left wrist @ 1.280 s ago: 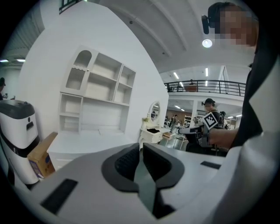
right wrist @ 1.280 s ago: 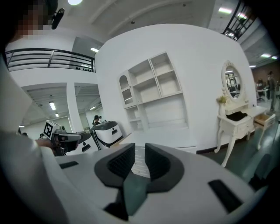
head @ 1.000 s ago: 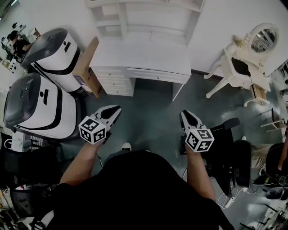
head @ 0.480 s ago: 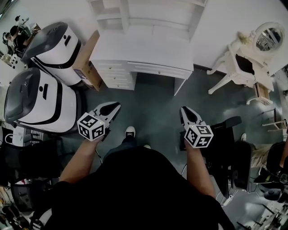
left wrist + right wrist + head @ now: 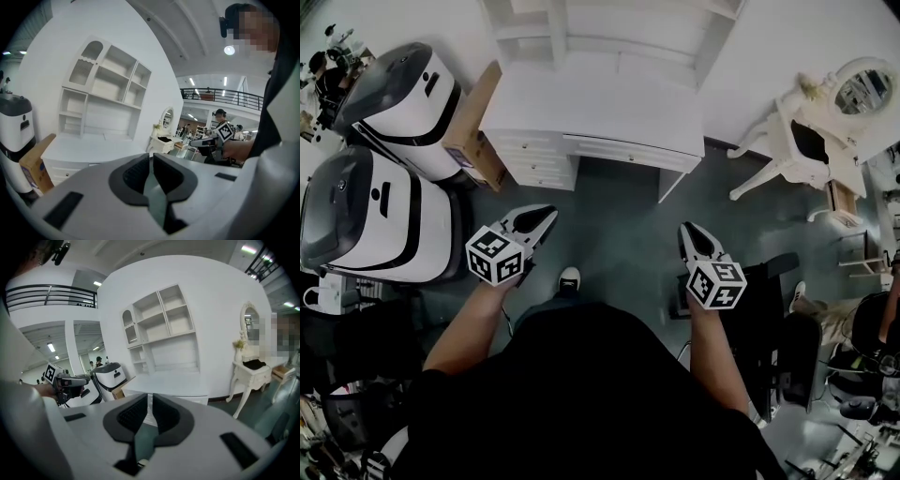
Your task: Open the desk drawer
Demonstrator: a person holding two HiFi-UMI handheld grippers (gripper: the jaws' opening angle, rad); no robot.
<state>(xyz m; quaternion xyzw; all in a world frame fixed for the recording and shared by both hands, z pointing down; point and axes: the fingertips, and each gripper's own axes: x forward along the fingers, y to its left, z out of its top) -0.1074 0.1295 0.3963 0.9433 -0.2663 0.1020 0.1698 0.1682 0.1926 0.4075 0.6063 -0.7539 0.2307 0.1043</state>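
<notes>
The desk drawer (image 5: pixel 623 153) lies straight ahead of both claws, across a stretch of bare grey floor in front of the white hutch desk (image 5: pixel 591 103). It is the wide, shallow drawer set right under the desk's top, over the knee opening. Its long axis runs along the desk's front edge, crosswise to the way the grippers point. The left gripper (image 5: pixel 547 217) hangs off the desk's front roughly in line with the drawer's left end. The right gripper (image 5: pixel 688 230) hangs in line with its right end, near the desk's right leg. Both stand well apart from the desk, and neither looks clearly nearer, so by my reading either hand could make the reach. The left gripper's jaws are drawn together to a thin slit and hold nothing. The right gripper's jaws are closing, likewise almost together, with nothing between them (each gripper's own view shows only desk and floor past the pads). The drawer looks fully pushed in, its white panelled front flush with the desk's front edge. Any knob or pull on it is too small to make out. A stack of small drawers (image 5: pixel 534 169) fills the desk's left pedestal, next to the wide one, and a cardboard box (image 5: pixel 474 131) leans against the desk's left side. The pull will have to come straight away from the desk's front.
</notes>
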